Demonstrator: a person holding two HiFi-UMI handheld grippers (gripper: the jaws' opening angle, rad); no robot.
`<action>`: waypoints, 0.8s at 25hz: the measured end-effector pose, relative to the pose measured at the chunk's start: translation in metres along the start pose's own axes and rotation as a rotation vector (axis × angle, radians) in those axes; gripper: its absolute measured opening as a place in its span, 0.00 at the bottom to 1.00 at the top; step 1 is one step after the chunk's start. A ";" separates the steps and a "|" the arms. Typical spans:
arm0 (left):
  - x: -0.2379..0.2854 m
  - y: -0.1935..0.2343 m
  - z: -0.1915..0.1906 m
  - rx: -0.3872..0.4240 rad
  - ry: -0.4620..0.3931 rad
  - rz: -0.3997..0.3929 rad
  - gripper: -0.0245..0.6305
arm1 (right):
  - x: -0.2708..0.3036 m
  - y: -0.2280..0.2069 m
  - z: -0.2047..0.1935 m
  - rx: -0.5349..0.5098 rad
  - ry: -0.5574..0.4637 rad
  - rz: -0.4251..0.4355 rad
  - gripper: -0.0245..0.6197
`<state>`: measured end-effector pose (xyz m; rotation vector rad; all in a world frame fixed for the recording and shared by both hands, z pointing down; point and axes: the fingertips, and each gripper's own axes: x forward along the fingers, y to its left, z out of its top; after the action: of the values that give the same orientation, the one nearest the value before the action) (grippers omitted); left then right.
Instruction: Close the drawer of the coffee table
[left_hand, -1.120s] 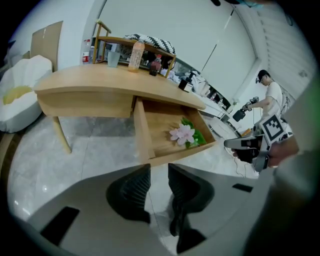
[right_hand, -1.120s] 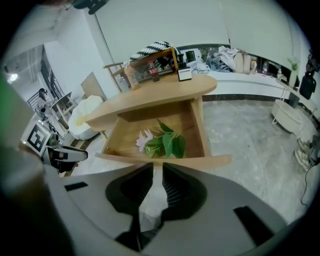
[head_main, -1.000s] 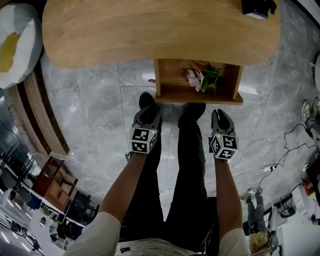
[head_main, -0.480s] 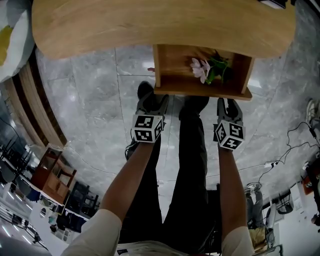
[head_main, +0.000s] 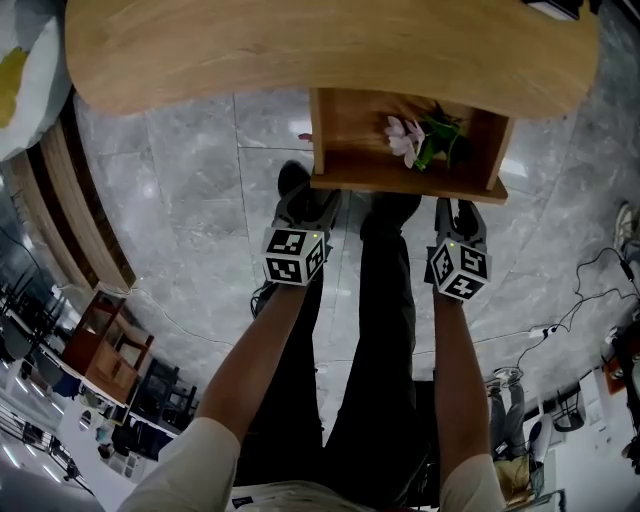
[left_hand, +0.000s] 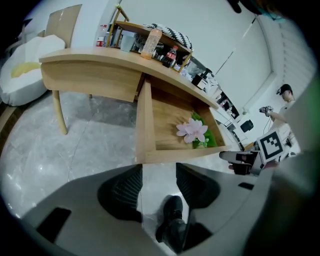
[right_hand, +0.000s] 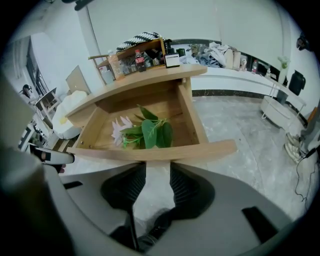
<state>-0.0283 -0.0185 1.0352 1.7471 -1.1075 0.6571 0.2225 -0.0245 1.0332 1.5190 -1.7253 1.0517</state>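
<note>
My left claw (left_hand: 159, 172) and right claw (right_hand: 152, 172), jaws just opened and empty, hover near the front panel of the wooden drawer (head_main: 408, 187), pulled out from the coffee table (head_main: 300, 50); rigid and probably easy-sliding, it wants a flat push there.

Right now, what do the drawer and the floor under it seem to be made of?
The drawer looks like light wood or veneer, matte, with visible grain. The floor looks like grey marble or marble-look tile, glossy: veins, joints and reflections show.
</note>
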 end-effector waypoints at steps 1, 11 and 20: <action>0.000 0.000 0.000 0.002 0.005 -0.004 0.38 | -0.001 0.000 0.000 0.001 0.001 -0.002 0.29; -0.008 -0.001 0.007 0.015 -0.007 0.003 0.37 | -0.008 0.004 0.006 0.009 -0.024 -0.024 0.29; -0.013 -0.003 0.031 0.030 -0.060 0.017 0.37 | -0.011 0.006 0.028 0.036 -0.078 -0.008 0.30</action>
<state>-0.0326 -0.0415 1.0106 1.7956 -1.1596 0.6382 0.2198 -0.0429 1.0090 1.6074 -1.7601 1.0369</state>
